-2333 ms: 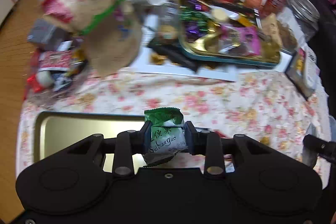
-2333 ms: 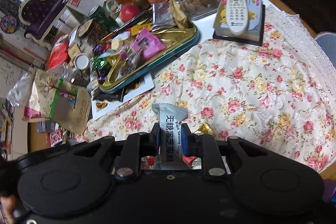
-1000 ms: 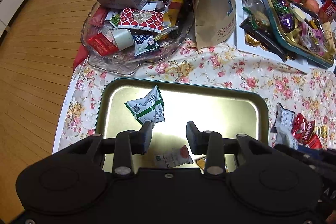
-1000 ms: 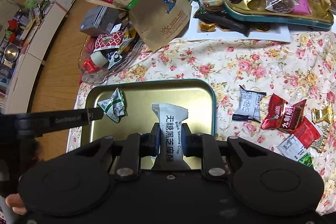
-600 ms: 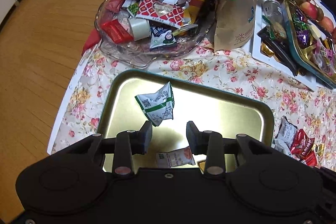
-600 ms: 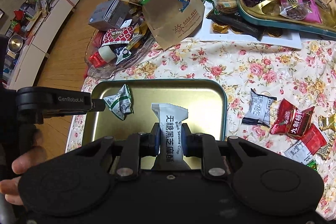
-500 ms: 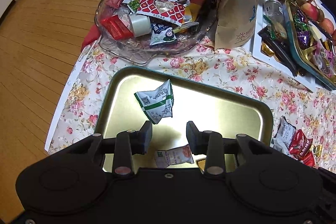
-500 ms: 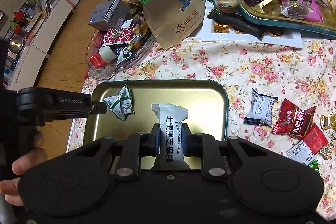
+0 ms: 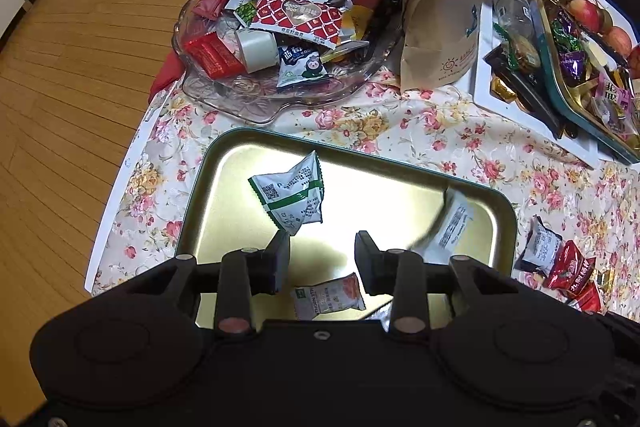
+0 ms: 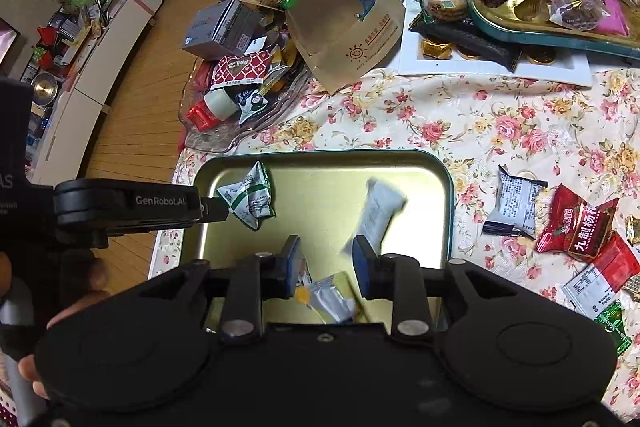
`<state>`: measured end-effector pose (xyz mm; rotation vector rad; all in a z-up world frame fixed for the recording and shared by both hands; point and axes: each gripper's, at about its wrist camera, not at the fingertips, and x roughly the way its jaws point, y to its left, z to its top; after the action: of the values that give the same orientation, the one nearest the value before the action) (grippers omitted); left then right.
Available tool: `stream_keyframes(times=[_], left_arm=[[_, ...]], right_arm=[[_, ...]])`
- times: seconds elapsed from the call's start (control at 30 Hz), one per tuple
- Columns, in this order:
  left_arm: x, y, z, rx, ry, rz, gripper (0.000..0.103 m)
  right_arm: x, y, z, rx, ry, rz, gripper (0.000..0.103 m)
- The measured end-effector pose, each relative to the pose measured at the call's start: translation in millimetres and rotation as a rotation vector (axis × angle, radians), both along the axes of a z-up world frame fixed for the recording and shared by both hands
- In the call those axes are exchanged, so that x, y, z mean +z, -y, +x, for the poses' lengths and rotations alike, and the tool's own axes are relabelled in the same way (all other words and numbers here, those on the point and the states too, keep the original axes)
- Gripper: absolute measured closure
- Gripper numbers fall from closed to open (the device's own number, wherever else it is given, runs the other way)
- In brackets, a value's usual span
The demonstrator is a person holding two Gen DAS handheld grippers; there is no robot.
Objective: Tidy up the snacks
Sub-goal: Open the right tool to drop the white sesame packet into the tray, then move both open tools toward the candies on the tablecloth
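A gold tray (image 9: 224,167) (image 10: 320,159) with a teal rim lies on the floral cloth. A green-and-white snack packet (image 9: 291,197) (image 10: 248,199) lies in it. A white sesame crisp packet (image 9: 450,227) (image 10: 378,215) is blurred, falling into the tray's right side. My left gripper (image 9: 322,259) is open and empty above the tray's near part. My right gripper (image 10: 325,263) is open and empty above the tray. A small orange-and-white packet (image 9: 328,297) and a silver packet (image 10: 332,297) lie at the tray's near edge.
A glass dish (image 9: 256,99) of mixed snacks stands behind the tray, beside a brown paper bag (image 9: 440,7). Loose red and white packets (image 10: 572,223) lie on the cloth right of the tray. A second full tray (image 10: 560,39) stands at the back right.
My right gripper has opened and let go of the white sesame crisp packet, which is dropping into the tray. The left gripper stays open over the tray.
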<state>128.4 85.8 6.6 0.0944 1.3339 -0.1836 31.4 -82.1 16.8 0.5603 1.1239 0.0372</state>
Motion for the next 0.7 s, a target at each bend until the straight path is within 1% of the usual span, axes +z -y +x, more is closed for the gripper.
stream_keyframes(times=[0.57,0.7], left_arm=[[0,12,-6,-0.039,-0.022,-0.012,0.058],[-1,19,-10,-0.054,-0.049,-0.041,0.058]], right_arm=[[-10,6,-1,-0.006,-0.078,-0.044,0.071],[-13,10,-3,-0.014,-0.095,-0.049,0.071]])
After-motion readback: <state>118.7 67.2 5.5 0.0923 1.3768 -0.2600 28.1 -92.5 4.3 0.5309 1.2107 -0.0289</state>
